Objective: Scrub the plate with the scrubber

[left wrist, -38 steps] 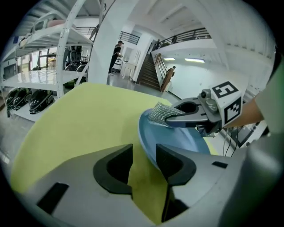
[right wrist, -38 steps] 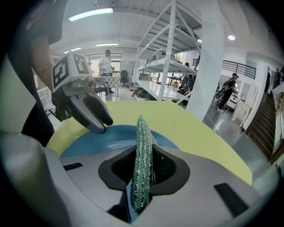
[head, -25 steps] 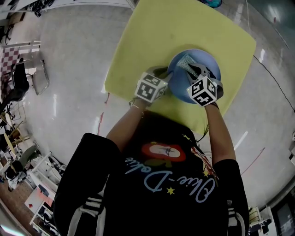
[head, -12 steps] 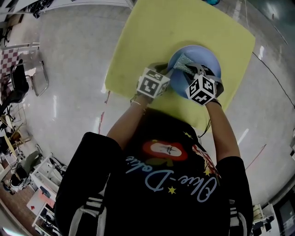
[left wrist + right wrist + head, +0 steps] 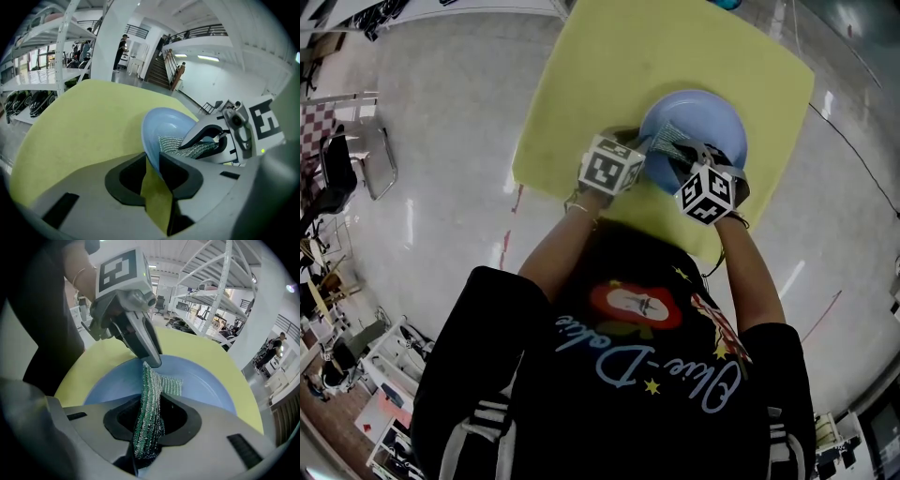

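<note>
Plate (image 5: 703, 114): sitting on the yellow table (image 5: 600, 66), toward its near right part, with its near-left rim being pinched.
Left gripper (image 5: 152, 161): clamping the plate's rim, its jaws partly closed with the rim between them.
Right gripper (image 5: 149, 401): squeezing its jaws onto the scrubber.
Scrubber (image 5: 169, 384): green mesh, its free end lying on the plate's inner surface, just beside the left gripper's tip.

- Head view: we look steeply down from well above both pairs of jaws, onto the left gripper (image 5: 645, 155) and right gripper (image 5: 680, 145).
- Left gripper view: we sit just behind its jaws, facing along them, very near.
- Right gripper view: likewise behind its own jaws.
- All three share the plate (image 5: 708, 117), scrubber (image 5: 673, 134) and yellow mat (image 5: 600, 75) at the jaws.
- Each gripper view catches the other gripper just ahead of its jaws.
</note>
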